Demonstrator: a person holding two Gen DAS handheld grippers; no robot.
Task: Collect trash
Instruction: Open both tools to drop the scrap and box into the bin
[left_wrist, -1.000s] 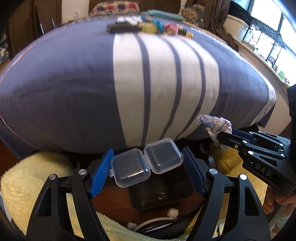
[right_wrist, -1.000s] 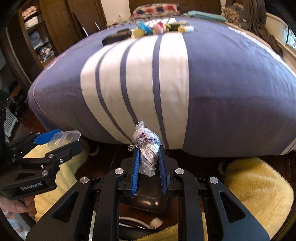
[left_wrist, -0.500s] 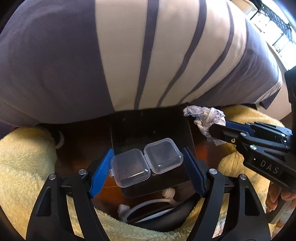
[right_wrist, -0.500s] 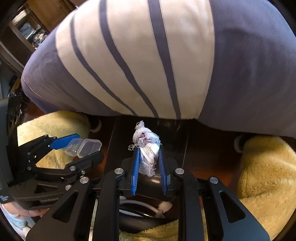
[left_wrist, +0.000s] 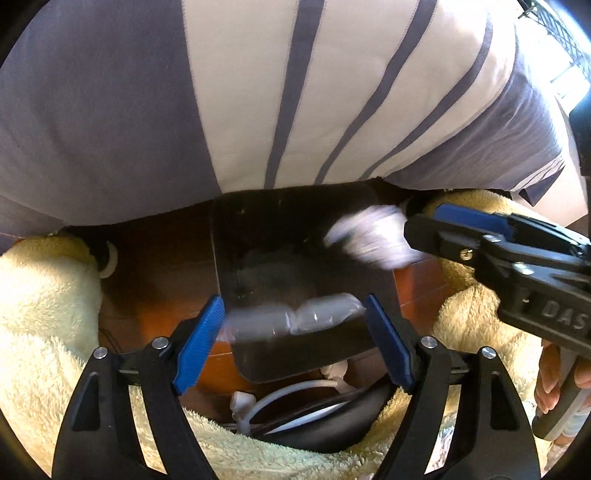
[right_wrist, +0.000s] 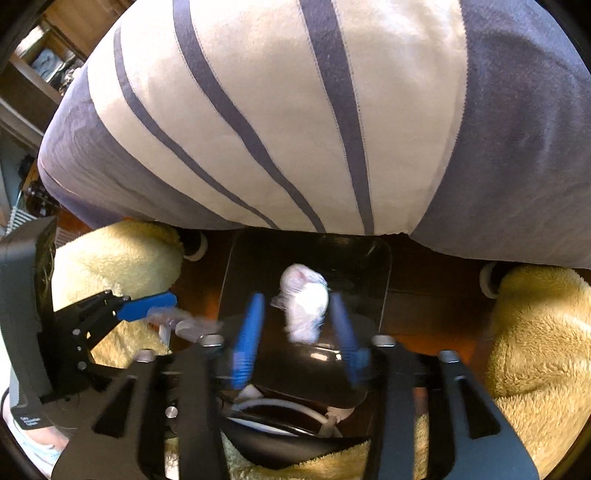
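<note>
A black bin (left_wrist: 266, 236) stands on the floor under the edge of the bed, and both grippers point down over it. My left gripper (left_wrist: 293, 306) has its jaws opening. A small clear plastic case (left_wrist: 291, 319) lies edge-on and blurred between the blue pads, slipping loose. My right gripper (right_wrist: 297, 299) also has its jaws opening, and a crumpled white tissue wad (right_wrist: 304, 306) sits blurred between the pads with a gap on each side. In the left wrist view the right gripper (left_wrist: 424, 221) comes in from the right, the tissue wad (left_wrist: 369, 240) at its tip.
A grey and white striped bed cover (left_wrist: 295, 92) overhangs the bin's far side. Fluffy yellow rugs (left_wrist: 44, 314) (right_wrist: 535, 332) lie left and right on the wooden floor. A white cable (left_wrist: 295, 391) and a dark round object lie just before the bin. A hand (left_wrist: 550, 376) holds the right gripper.
Both grippers tipped down from the bed to the bin. The right jaws have parted from the tissue wad. The clear case has turned from face-on to edge-on and blurs between the left pads.
</note>
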